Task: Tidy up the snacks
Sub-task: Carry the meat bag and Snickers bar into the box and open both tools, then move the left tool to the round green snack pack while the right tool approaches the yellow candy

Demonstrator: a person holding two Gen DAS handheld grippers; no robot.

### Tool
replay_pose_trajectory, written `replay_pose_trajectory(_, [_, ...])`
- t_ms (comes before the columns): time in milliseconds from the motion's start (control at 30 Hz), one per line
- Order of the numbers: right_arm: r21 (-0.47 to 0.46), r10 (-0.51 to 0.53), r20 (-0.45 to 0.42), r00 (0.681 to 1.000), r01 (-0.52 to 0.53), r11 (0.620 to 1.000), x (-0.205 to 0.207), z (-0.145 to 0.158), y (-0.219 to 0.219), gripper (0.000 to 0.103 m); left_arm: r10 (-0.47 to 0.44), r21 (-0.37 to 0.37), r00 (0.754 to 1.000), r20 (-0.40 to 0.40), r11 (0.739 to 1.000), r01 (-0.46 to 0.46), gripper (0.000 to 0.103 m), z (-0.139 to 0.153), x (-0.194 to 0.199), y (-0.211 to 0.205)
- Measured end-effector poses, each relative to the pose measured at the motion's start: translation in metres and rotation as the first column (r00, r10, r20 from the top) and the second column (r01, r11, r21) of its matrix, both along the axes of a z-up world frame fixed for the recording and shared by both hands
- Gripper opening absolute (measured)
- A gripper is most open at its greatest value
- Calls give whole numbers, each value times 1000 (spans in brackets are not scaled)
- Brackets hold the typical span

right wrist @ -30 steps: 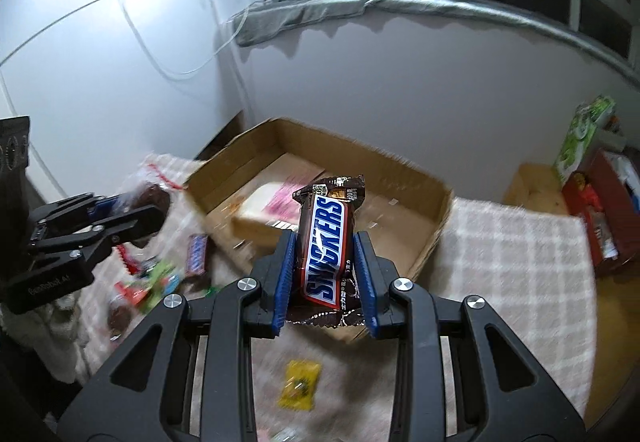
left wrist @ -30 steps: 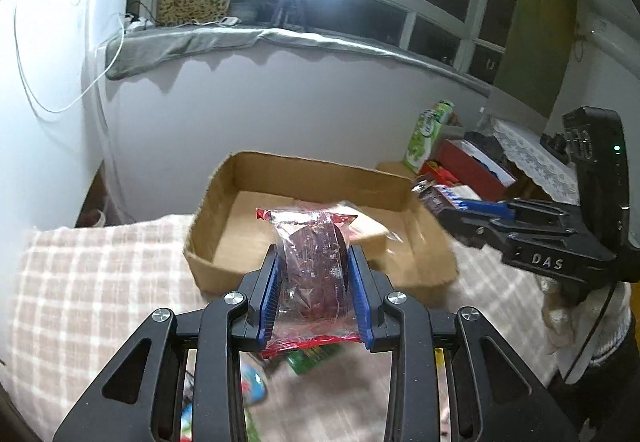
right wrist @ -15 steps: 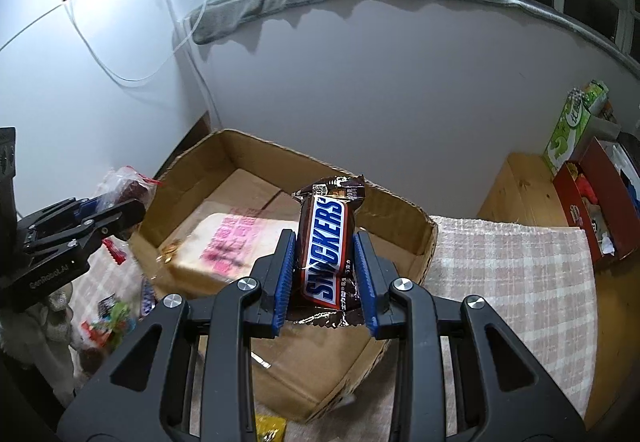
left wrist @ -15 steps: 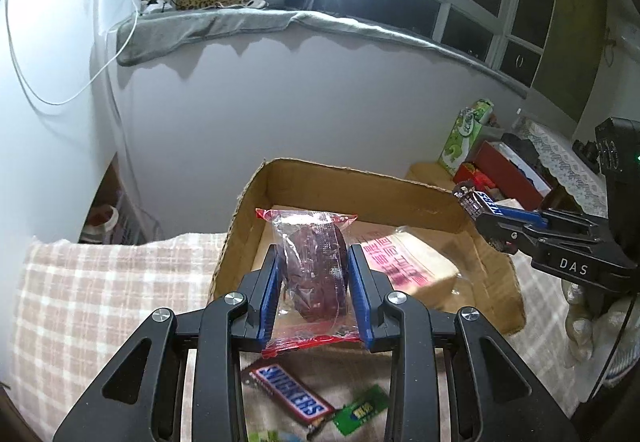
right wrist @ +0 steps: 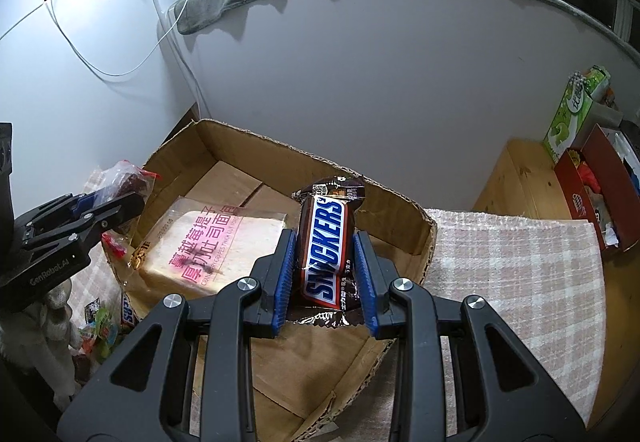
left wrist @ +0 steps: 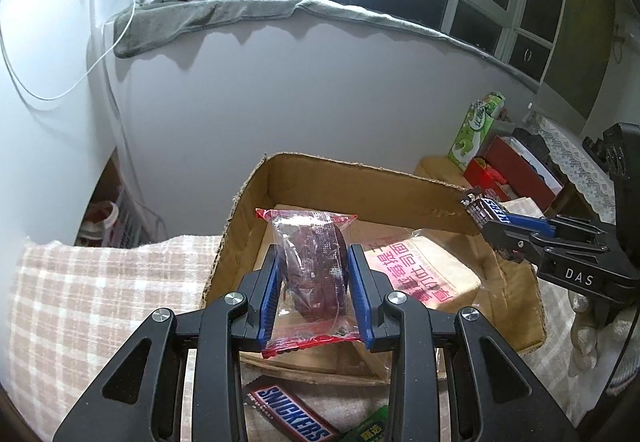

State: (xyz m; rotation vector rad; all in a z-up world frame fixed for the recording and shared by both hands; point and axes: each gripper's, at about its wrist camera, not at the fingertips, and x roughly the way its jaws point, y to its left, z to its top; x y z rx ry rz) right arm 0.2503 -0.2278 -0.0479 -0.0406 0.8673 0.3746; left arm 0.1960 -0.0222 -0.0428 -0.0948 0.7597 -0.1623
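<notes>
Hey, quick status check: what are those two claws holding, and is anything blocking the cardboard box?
Left gripper clamps dark snack packet. Right gripper clamps Snickers bar. Both over cardboard box; bread pack inside, room beside it.

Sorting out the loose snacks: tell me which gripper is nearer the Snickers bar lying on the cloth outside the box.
Left. The left gripper hangs right above that loose bar; the right gripper is over the box.

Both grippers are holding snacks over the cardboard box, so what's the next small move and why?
Probably lower a little and open over the box. The right gripper is shut on the Snickers bar, the left gripper on the red-wrapped snack, both above the cardboard box, beside the bread pack.
</notes>
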Motion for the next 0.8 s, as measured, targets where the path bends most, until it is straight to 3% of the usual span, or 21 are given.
replay_pose_trajectory(267, [-2, -5, 18, 1000, 6, 1000, -4, 3, -1, 33, -1, 8, 1000, -1, 1000, 1, 38, 2, -1, -1])
replay_pose_trajectory(800, [8, 17, 55, 998, -18, 1000, -31, 19, -1, 36, -11, 14, 999, 44, 1000, 11, 38, 18, -23, -4])
